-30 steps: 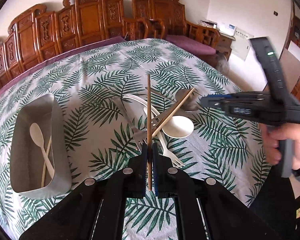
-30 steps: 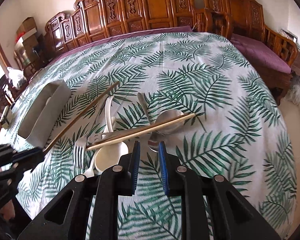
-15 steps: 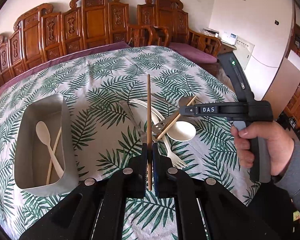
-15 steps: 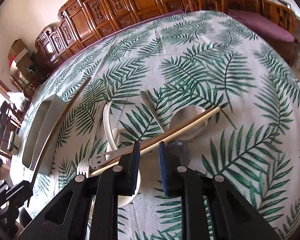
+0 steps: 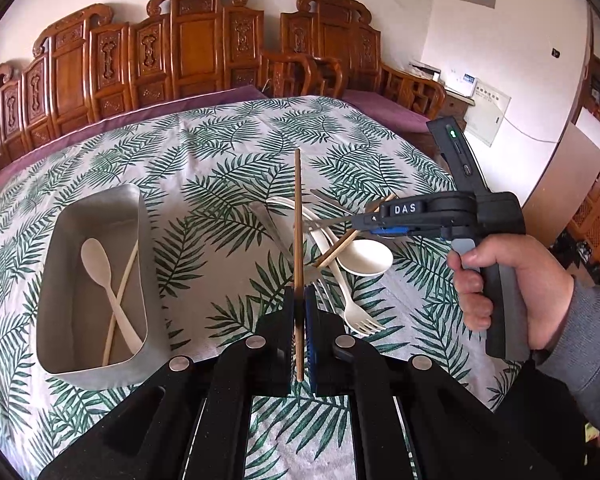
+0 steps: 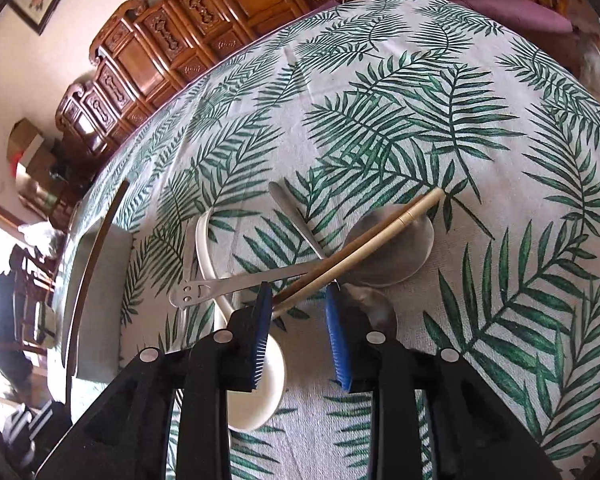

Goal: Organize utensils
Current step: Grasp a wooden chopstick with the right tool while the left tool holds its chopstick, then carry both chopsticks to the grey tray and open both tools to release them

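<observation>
Right gripper (image 6: 296, 304) tilts down over my utensil pile, jaws opening around the pale chopstick (image 6: 364, 244), which runs diagonally up-right. Left gripper (image 5: 299, 300) pinches a brown chopstick (image 5: 297, 216) pointing straight ahead beside that pile.

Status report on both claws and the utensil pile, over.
Left claw shut on dark brown wooden chopstick. Right claw opening astride pale bamboo chopstick in the pile. Metal spoon beneath it, slotted metal handle crossing alongside. Grey oblong tray waiting.

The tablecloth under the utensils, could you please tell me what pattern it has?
Green palm or fern leaves on a white tablecloth, clearest in the right wrist view.
</observation>
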Available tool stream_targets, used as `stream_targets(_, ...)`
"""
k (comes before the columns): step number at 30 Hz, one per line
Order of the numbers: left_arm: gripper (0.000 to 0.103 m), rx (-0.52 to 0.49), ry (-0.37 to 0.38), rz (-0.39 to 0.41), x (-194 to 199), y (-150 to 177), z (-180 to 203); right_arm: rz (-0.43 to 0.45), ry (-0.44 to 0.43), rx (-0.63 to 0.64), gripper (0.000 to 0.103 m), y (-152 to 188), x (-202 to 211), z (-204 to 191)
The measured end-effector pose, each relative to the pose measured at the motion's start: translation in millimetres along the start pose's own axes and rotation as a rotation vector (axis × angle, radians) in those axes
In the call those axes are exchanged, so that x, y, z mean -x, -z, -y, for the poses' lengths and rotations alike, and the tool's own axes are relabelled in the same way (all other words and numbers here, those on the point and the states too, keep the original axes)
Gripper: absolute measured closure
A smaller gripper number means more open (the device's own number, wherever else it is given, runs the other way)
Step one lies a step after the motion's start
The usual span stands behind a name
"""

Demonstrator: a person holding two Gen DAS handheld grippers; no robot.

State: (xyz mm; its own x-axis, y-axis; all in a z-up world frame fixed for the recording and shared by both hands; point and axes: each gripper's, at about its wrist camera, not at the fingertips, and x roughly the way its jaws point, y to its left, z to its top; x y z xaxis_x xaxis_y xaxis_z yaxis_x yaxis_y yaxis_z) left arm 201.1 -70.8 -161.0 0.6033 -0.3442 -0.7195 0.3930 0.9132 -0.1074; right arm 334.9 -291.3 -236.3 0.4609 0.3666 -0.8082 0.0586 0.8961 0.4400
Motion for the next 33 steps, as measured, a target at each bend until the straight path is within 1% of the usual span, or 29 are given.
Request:
stream_targets(3,0.099,0.001,-0.001,-0.001,0,0,-1,0.000,-0.001,-0.013,0.074,-2,-1,0)
stream_targets(4,0.099,0.001,-0.002,-0.002,0,1,-1,-0.003,-0.008,-0.019,0.077,-2,-1,0)
stream_targets(7,0.099,0.004,-0.003,-0.002,1,2,-4,-0.005,-0.024,-0.023,0.080,-2,-2,0)
stream_targets(10,0.099,0.005,-0.004,0.000,2,3,-5,-0.002,-0.034,-0.023,0.086,-3,0,-2)
stream_targets(13,0.099,0.005,-0.007,0.003,4,4,-5,-0.002,-0.022,-0.005,0.096,-4,5,-8)
stream_targets(20,0.099,0.010,-0.023,0.022,12,2,-9,0.008,-0.007,0.060,0.097,-4,23,-24)
stream_targets(23,0.099,0.022,-0.038,0.035,19,-1,-19,0.017,-0.006,0.096,0.097,-3,31,-34)
stream_targets(26,0.099,0.033,-0.056,0.044,24,-4,-29,0.027,-0.014,0.140,0.097,-2,38,-49)
stream_targets(33,0.099,0.083,-0.116,0.049,38,-4,-67,0.035,-0.058,0.255,0.097,6,46,-103)
